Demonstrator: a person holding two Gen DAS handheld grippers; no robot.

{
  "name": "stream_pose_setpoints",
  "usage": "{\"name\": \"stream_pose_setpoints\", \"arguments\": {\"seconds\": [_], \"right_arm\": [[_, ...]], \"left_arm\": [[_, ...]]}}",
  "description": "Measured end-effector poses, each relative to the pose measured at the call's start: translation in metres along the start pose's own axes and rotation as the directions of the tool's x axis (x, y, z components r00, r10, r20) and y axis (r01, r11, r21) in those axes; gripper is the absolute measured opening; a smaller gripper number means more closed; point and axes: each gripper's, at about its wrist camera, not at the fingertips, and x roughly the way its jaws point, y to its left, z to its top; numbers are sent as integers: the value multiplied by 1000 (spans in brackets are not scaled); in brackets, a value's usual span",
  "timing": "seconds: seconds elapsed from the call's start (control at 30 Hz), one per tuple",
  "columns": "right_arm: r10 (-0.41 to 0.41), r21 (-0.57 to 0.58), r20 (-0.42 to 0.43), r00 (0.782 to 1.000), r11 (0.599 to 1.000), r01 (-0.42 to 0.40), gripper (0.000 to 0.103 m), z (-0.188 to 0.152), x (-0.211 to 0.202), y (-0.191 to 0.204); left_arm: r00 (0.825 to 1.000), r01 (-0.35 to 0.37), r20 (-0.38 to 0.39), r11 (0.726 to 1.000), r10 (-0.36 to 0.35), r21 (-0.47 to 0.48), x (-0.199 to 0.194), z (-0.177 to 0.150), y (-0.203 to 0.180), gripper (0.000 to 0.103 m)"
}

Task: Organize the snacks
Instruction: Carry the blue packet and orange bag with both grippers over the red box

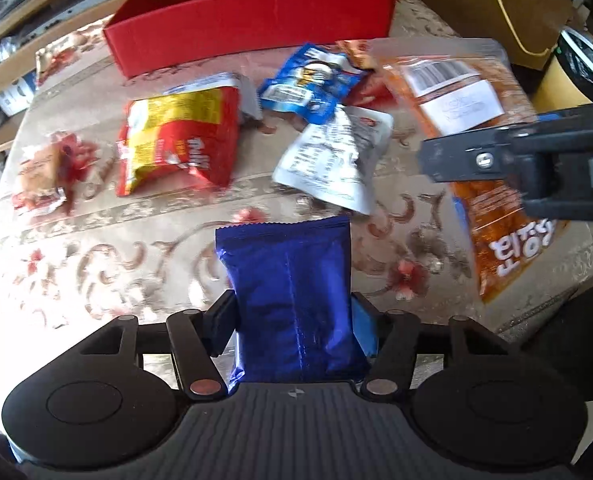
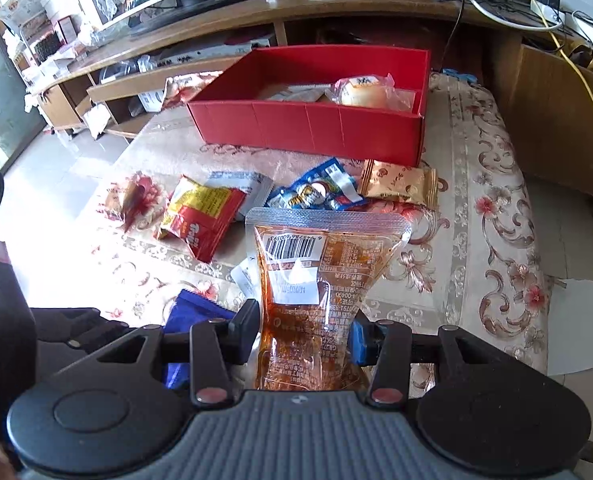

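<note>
So we've got the left tongs (image 1: 294, 320) with a shiny blue packet (image 1: 292, 300) sitting between the two fingers. The packet stands on end and fills the gap from one pad to the other, so we'd call it gripped, though how firmly the pads press we can't really tell. The right tongs (image 2: 302, 332) are clamped on a clear orange sauce pouch (image 2: 320, 292), barcode end pointing away from us, and the pouch hangs up off the cloth.

In the left view the right tongs (image 1: 536, 160) poke in from the right edge with that orange pouch (image 1: 476, 128) stretched across them.

Moving outward, the worktop (image 2: 476, 200) wears a beige cloth with red flowers and scrolls. Loose on it: a red and yellow snack bag (image 1: 176, 148), a white pouch with small print (image 1: 336, 156) and a blue packet with a cartoon print (image 1: 316, 80) partly on top of that white one. A small red-wrapped pastry (image 1: 44, 172) lies at the left end, well apart from the rest. In the right view we also spot a gold wrapped biscuit pack (image 2: 398, 184) just in front of the box.

The red cardboard box (image 2: 308, 128) sits at the far side of the cloth, open on top, and a round bun in clear wrap (image 2: 362, 88) already lies inside near its right end.
</note>
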Motion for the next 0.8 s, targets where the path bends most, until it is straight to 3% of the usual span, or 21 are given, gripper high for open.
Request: {"name": "stream_pose_setpoints", "arguments": {"seconds": [0.37, 0.8], "right_arm": [[-10, 14, 33, 999, 1000, 9, 47, 17, -3, 6], [-72, 38, 61, 996, 997, 70, 47, 88, 17, 11]], "left_arm": [[989, 50, 143, 997, -42, -53, -45, 22, 28, 65], [963, 142, 245, 985, -115, -95, -34, 88, 71, 65]]}}
